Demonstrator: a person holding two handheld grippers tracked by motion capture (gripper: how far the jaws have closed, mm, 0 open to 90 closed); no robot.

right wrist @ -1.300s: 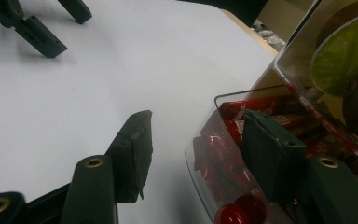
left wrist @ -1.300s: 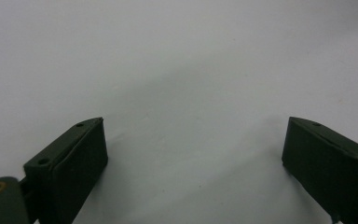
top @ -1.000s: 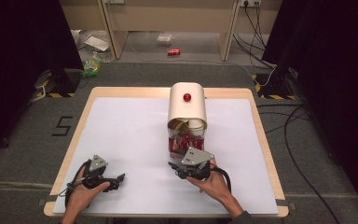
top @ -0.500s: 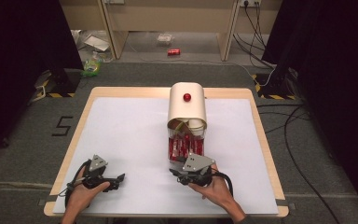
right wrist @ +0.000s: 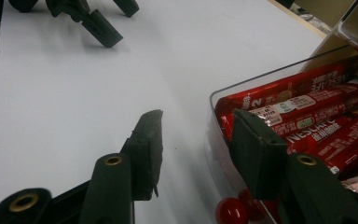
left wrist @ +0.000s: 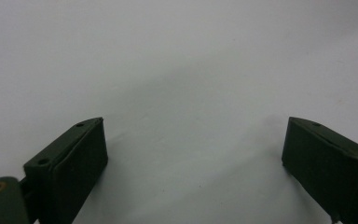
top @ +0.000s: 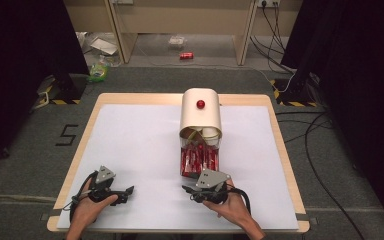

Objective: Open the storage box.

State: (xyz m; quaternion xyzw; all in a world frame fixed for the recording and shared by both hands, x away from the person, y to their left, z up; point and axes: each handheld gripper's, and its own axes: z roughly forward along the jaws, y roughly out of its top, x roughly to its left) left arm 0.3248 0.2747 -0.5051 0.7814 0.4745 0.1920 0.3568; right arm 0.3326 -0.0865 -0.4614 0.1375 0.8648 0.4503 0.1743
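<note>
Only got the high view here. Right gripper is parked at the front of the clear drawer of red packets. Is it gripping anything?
Observer: No. The right gripper has just been closing its jaws, but they are still apart. The drawer's red knob sits low between them, and the pads aren't pressing on it.
Operator: What are the red packets?
Observer: Nescafe stick sachets; the lettering reads in the right gripper view. They lie packed side by side inside the clear drawer.
Operator: And the left?
Observer: The left gripper has its jaws wide apart over the bare white tabletop, with nothing between them.
</note>
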